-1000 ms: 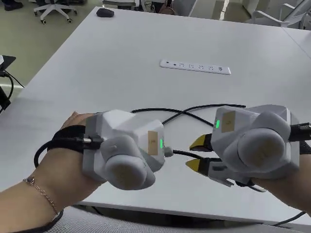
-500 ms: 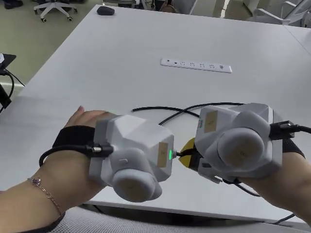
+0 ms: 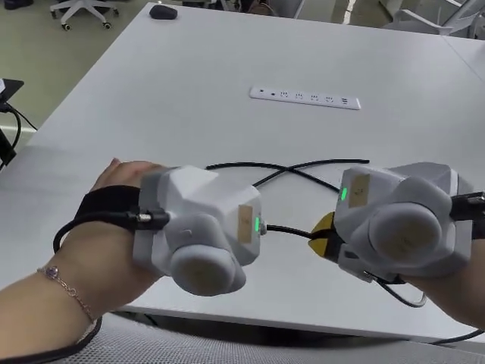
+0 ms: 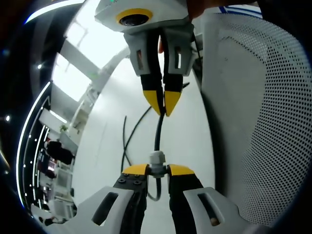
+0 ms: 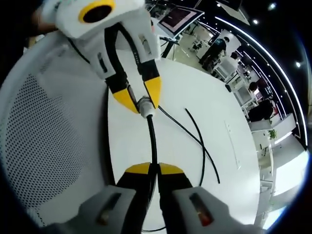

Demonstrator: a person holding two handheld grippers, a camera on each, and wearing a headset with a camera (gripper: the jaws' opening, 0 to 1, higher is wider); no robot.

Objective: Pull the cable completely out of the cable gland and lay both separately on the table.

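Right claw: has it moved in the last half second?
Yes. Against the power strip, the right claw has slid rightward, shut on the cable.

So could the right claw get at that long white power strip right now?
Probably not yet: the right claw is shut on the thin black cable running into the pale plastic cable gland in the left claw. Only loose cable lies before the white power strip.

Quick tally: two grippers (left gripper (image 4: 157, 169), right gripper (image 5: 152, 168)), one cable (image 5: 151, 141), one cable gland (image 4: 157, 158), one power strip (image 3: 305, 98), one mouse (image 3: 162, 12), one table (image 3: 227, 83).
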